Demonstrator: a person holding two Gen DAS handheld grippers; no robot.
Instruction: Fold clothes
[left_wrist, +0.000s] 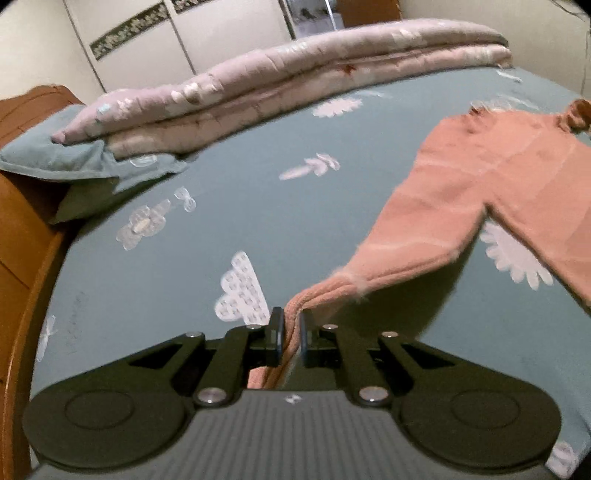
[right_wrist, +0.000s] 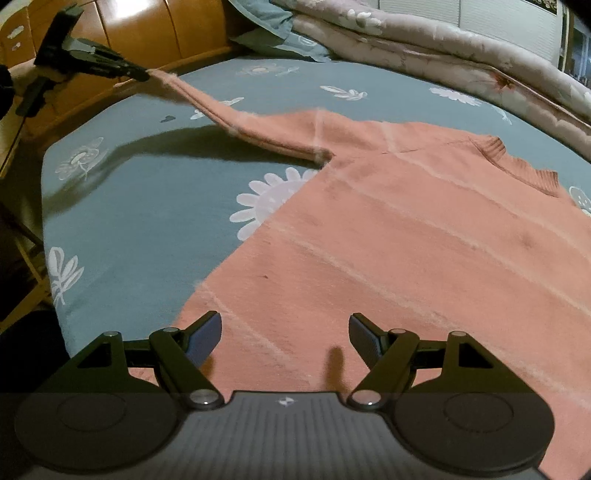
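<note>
Left gripper (left_wrist: 291, 325) at bottom centre, clamped on sweater (left_wrist: 498, 192) cuff, sleeve lifted off bed (left_wrist: 221, 229). Sweater body at right of frame. Folded quilt (left_wrist: 288, 77) across top, pillow (left_wrist: 55, 155) upper left.

Salmon-pink sweater (right_wrist: 388, 229) with faint paler stripes and a darker ribbed collar, under and beyond the jaws; teal bedsheet (left_wrist: 229, 206) beyond them, printed with white flowers and leaves; pale pink-beige quilt (left_wrist: 295, 70) farther off; orange-brown wooden headboard (right_wrist: 147, 33)

A home bedroom. A bed (left_wrist: 258, 206) with flowered sheet, folded quilt (left_wrist: 295, 74), pillow (left_wrist: 55, 155), wooden headboard (right_wrist: 147, 33).
</note>
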